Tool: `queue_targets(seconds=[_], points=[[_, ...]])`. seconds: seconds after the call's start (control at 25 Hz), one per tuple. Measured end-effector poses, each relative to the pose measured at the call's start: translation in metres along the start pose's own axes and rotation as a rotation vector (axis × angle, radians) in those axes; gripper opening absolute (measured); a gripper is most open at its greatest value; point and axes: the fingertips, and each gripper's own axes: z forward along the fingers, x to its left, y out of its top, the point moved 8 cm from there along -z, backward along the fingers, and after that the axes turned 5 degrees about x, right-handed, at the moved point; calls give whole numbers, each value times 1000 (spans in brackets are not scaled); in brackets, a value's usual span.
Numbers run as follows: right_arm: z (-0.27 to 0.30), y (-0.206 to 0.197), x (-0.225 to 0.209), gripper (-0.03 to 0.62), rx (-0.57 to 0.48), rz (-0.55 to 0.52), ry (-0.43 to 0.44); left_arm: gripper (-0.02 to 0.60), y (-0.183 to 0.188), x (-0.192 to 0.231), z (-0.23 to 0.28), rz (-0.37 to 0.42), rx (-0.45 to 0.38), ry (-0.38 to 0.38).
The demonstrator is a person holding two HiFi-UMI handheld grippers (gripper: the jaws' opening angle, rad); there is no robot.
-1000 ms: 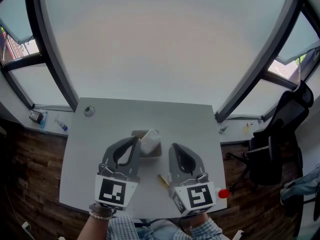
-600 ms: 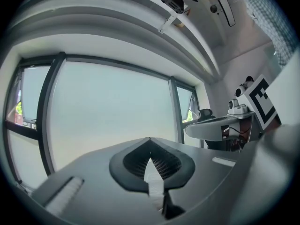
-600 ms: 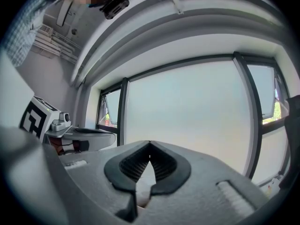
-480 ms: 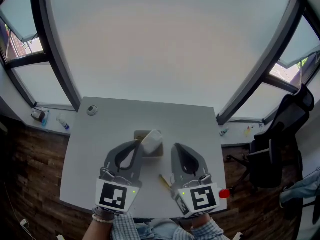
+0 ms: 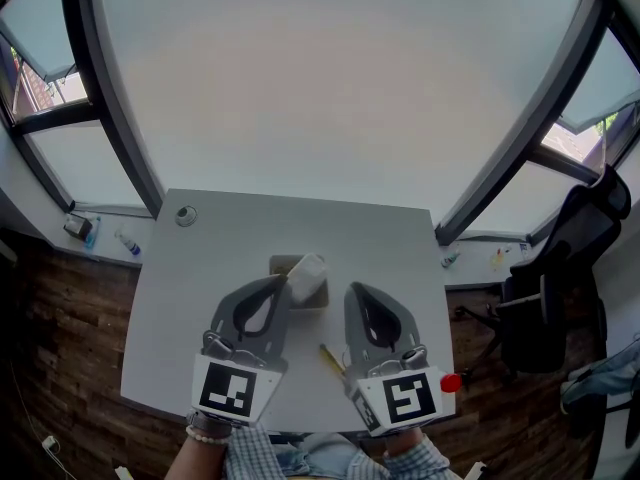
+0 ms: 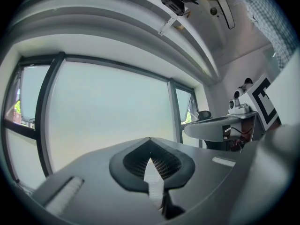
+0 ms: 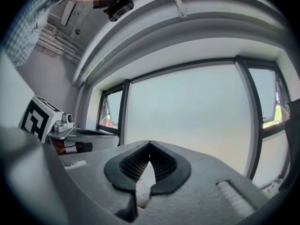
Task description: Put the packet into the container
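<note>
In the head view a white packet [image 5: 309,272] stands tilted in a small grey-brown container [image 5: 300,296] at the middle of the grey table [image 5: 180,298]. My left gripper [image 5: 283,280] is shut, with its tip just left of the packet and nothing seen between the jaws. My right gripper [image 5: 352,288] is shut too, to the right of the container and apart from it. In the left gripper view the left gripper [image 6: 150,139] points up at the windows, and in the right gripper view so does the right gripper [image 7: 150,143]. Neither of those views shows the packet.
A thin yellow object [image 5: 330,358] lies on the table between the two grippers. A small round fitting [image 5: 185,215] sits near the table's far left corner. A black office chair [image 5: 560,268] stands to the right and bottles [image 5: 125,243] lie on the sill at the left.
Almost nothing differs. The head view has shifted slightly, and both grippers stay shut near the container with the packet still in it.
</note>
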Motion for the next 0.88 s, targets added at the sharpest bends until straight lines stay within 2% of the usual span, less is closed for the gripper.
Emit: queue_targets(seconds=[0.88], points=[[0,-2,1,1,8,4,-2,3,-3,3,-3,-5,14,3]])
